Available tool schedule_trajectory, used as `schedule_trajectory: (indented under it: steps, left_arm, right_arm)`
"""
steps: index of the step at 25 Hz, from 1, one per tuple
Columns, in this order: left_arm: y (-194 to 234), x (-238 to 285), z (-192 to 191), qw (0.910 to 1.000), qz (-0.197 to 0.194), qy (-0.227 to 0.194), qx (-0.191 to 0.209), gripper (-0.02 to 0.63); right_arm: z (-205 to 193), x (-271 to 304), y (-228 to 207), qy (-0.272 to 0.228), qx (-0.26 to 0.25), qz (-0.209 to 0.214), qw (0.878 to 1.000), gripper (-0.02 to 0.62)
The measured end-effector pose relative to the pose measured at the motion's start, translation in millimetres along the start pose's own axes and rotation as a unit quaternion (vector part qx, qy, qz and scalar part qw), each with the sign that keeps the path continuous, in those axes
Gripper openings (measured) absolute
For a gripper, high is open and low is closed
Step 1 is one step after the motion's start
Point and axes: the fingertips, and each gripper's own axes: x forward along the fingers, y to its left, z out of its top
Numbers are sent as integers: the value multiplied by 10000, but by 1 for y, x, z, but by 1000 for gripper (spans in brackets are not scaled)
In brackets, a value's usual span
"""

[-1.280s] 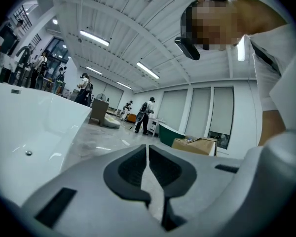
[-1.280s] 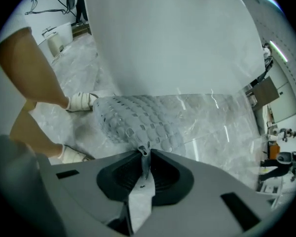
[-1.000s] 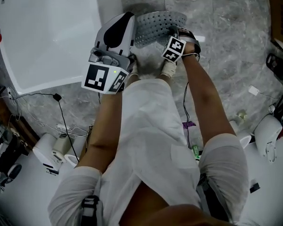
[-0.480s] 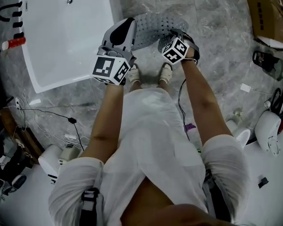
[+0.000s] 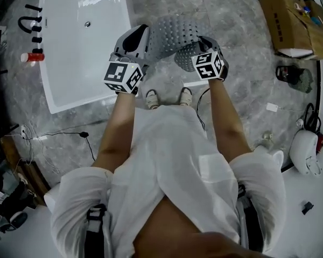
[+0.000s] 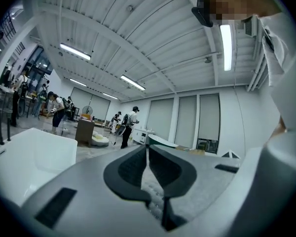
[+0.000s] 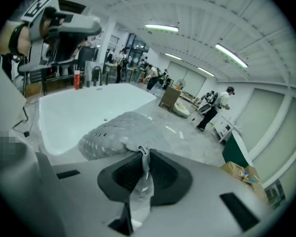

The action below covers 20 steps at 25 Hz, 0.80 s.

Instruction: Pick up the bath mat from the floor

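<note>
The grey perforated bath mat (image 5: 169, 35) hangs off the floor between my two grippers, bunched and curled above the person's shoes. My left gripper (image 5: 142, 36) grips its left edge; in the left gripper view (image 6: 148, 152) the jaws are shut, with the studded mat (image 6: 155, 197) pinched between them. My right gripper (image 5: 200, 43) holds the right edge. In the right gripper view (image 7: 144, 158) a fold of mat (image 7: 121, 132) runs through the jaws, which are closing tighter on it.
A white bathtub (image 5: 81, 42) lies to the left, with black taps (image 5: 32, 21) and a red-capped bottle (image 5: 31, 57) on its rim. A cardboard box (image 5: 296, 23) sits far right, and cables (image 5: 59, 137) and white devices (image 5: 304, 150) lie on the marble floor. Several people stand far off.
Both grippers have risen with the mat as the person straightened up. The mat has come up off the floor and now hangs bunched between the grippers.
</note>
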Motion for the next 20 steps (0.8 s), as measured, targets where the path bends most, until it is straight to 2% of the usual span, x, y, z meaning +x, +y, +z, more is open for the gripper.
schedule_trajectory:
  steps: [4,8,20]
  left_arm:
    - [-6,-2,23,9998,-108,-45,143,23]
    - [-10,2,39,9994,-195,-61,281,24]
    - [-8,15,68,9981,-343,-206,459,23]
  right_arm:
    - [33,-42,-26,-503,749,-328,9954,52]
    - [58,-72,-49,-1059,1319,-585,9839,51]
    - [95,-137,-99,-2150,2004,-1018,9504,51]
